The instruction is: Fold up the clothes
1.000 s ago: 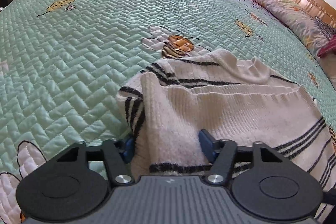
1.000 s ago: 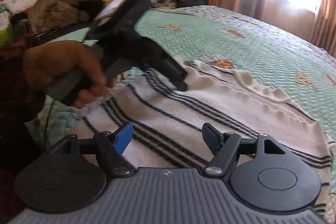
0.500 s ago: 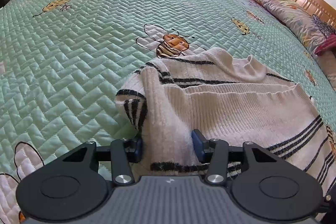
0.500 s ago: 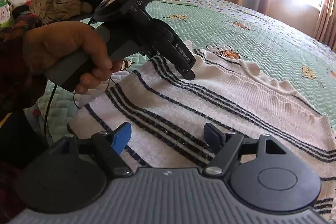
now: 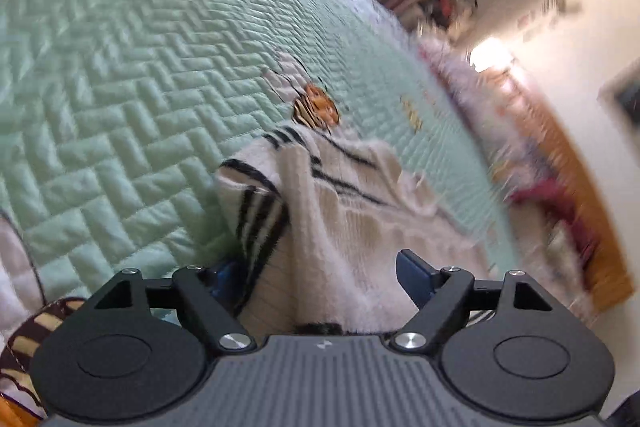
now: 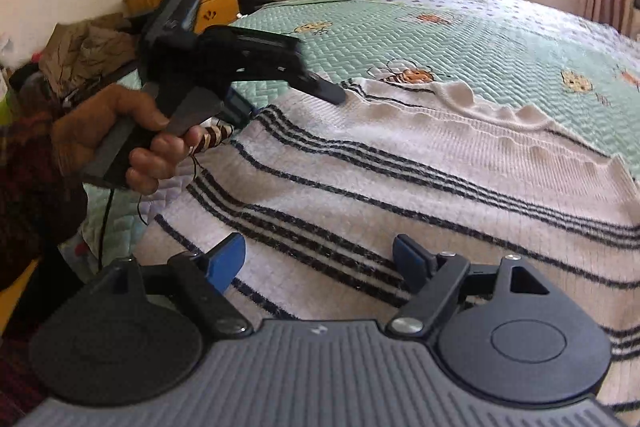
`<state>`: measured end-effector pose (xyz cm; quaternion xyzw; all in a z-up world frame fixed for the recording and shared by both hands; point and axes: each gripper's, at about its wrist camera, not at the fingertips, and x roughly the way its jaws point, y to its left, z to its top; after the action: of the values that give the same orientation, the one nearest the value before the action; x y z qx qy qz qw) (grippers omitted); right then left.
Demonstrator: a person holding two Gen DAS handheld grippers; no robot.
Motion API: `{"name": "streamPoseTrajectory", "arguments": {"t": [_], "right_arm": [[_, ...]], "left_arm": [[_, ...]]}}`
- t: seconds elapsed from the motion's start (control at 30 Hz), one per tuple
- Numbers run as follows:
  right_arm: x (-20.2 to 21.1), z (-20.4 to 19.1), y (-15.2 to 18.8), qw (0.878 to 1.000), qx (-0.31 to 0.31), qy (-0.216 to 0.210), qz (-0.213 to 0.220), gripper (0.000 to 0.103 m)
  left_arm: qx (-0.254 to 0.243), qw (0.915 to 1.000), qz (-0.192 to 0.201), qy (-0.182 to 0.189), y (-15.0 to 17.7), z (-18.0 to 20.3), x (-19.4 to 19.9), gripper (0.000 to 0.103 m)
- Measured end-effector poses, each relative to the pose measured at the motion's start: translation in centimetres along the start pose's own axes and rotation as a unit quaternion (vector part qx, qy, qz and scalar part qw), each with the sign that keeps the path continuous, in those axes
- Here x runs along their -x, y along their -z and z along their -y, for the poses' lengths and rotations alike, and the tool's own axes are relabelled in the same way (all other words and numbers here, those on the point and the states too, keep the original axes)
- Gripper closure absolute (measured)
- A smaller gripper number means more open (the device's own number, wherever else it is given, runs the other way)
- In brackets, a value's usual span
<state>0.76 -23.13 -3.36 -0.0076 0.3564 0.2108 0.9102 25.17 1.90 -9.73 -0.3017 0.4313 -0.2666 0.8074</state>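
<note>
Knit wool, white with thin black stripes: the sweater [image 6: 420,187] lies spread on the green quilted bed [image 6: 460,35], part folded, one side doubled over along the far edge. Soft, floppy, light to medium weight, fuzzy so not slippery; it sags and drags, no stiffness to push against. Best hold, I judge: pinch a hem or a folded edge through both layers, not the flat middle.

My left gripper [image 5: 320,275] is wide, pads off the cloth on both sides, with the raised fold of the sweater [image 5: 320,227] running up between them. Its jaws have just been opening; half a second back they pinched that fold, now it's let go. Left view is tilted and blurred compared with the level earlier shot, so the wrist has rolled. Fold looks about the same shape, still bunched.

My right gripper [image 6: 316,259] is wide too, nothing held, hovering over the near striped part; it has opened slightly. My left hand [image 6: 108,139] has dropped lower in the right view.
</note>
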Motion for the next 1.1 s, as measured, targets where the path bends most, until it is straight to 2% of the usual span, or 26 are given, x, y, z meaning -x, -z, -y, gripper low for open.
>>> {"name": "streamPoseTrajectory", "arguments": {"t": [0.1,0.27,0.43,0.5,0.53,0.57,0.6,0.63,0.67,0.73,0.8,0.83,1.0,1.1], "right_arm": [[0.4,0.6,0.0,1.000,-0.013,0.002,0.004,0.021],[0.6,1.2,0.1,0.999,-0.033,-0.002,0.008,0.021],[0.4,2.3,-1.2,0.998,-0.042,-0.028,0.027,0.021],[-0.5,4.9,-2.2,0.993,-0.084,-0.065,0.046,0.022],[-1.2,6.7,-2.5,0.990,-0.117,-0.074,0.041,0.031],[-1.9,8.3,-2.6,0.986,-0.144,-0.076,0.031,0.048],[-3.0,10.1,-2.3,0.982,-0.174,-0.070,0.021,0.060],[-3.9,11.9,-2.1,0.977,-0.205,-0.064,0.011,0.088],[-4.4,13.4,-1.6,0.967,-0.245,-0.064,0.008,0.103],[-4.3,14.9,-1.3,0.957,-0.278,-0.074,0.014,0.103],[-4.6,14.6,-1.6,0.966,-0.250,-0.066,0.003,0.103],[-4.9,14.8,-1.7,0.964,-0.257,-0.068,-0.001,0.103],[-6.1,18.1,-1.8,0.948,-0.311,-0.065,0.015,0.103],[-6.7,19.6,-2.5,0.950,-0.309,-0.049,0.022,0.103]], "left_arm": [[0.021,0.9995,0.022,-0.002,0.0,-0.8,0.7,0.021],[0.009,0.9983,0.039,-0.042,0.1,0.0,0.9,0.022],[-0.001,0.9970,0.039,-0.067,-0.2,0.8,0.1,0.018],[-0.014,0.9967,0.031,-0.074,-0.4,1.4,-0.4,0.016],[-0.022,0.9962,0.027,-0.080,-0.5,1.6,-0.5,0.018],[-0.030,0.9950,0.026,-0.092,-0.6,1.9,-0.5,0.026],[-0.035,0.9935,0.030,-0.104,-0.7,2.2,-0.2,0.034],[-0.039,0.9926,0.038,-0.109,-0.7,2.4,0.3,0.035],[-0.043,0.9919,0.047,-0.110,-0.6,2.7,0.9,0.035],[-0.059,0.9916,0.060,-0.098,-0.3,3.8,2.1,0.035],[-0.087,0.9916,0.057,-0.077,0.3,5.5,2.6,0.033],[-0.100,0.9911,0.054,-0.069,0.7,6.3,2.9,0.032],[-0.158,0.9865,0.018,-0.037,3.0,9.8,2.0,0.026],[-0.185,0.9817,-0.002,-0.046,4.4,10.9,1.0,0.026]]}}
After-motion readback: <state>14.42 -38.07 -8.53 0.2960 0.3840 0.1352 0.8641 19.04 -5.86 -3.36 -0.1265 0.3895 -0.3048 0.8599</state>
